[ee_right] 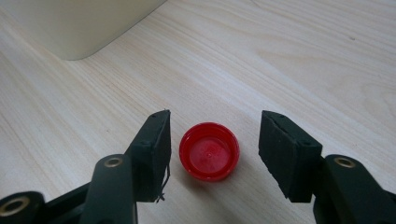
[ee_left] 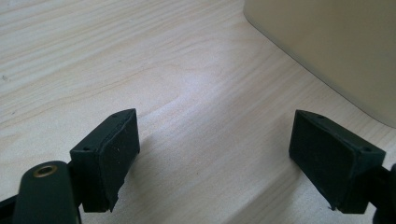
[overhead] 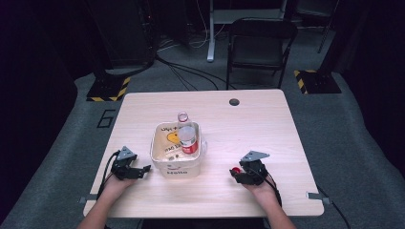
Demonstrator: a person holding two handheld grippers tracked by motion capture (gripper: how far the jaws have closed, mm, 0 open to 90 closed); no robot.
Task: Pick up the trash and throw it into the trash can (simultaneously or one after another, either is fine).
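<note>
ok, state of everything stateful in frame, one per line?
bottle: upright in the tub, cap off
red cap: on the table, open side up, between the right gripper's fingers, ungripped
tub: upright on the table, holding the bottle
left gripper: open, nothing between its fingers, beside the tub
right gripper: open around the cap
folding chair: unfolded, unoccupied
</note>
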